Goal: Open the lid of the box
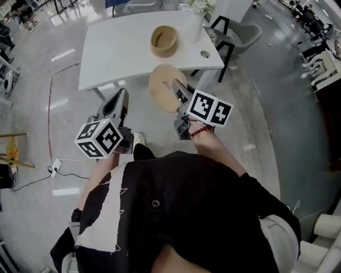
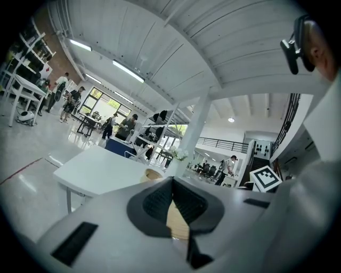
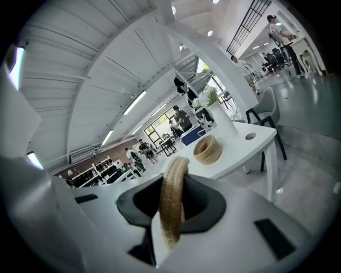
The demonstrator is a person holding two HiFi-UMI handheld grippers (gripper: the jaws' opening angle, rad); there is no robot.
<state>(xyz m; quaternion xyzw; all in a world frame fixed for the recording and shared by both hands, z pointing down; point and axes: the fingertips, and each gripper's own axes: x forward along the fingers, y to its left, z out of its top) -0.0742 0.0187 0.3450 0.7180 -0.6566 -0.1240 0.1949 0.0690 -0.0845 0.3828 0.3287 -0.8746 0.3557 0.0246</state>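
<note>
The box (image 1: pixel 164 41) is a round woven basket that stands open on the white table (image 1: pixel 114 56); it also shows in the right gripper view (image 3: pixel 208 150). Its flat round woven lid (image 1: pixel 164 87) hangs in the air in front of the table's near edge. My right gripper (image 1: pixel 179 91) is shut on the lid's rim, and in the right gripper view the lid (image 3: pixel 173 197) stands edge-on between the pads. My left gripper (image 1: pixel 119 100) is to the left of the lid, below the table edge, its jaws together and holding nothing.
A white vase with flowers (image 1: pixel 200 15) stands at the table's far right corner, near a round cable hole (image 1: pixel 205 54). A grey chair (image 1: pixel 237 33) sits to the right of the table. Power cables (image 1: pixel 53 169) lie on the floor at the left.
</note>
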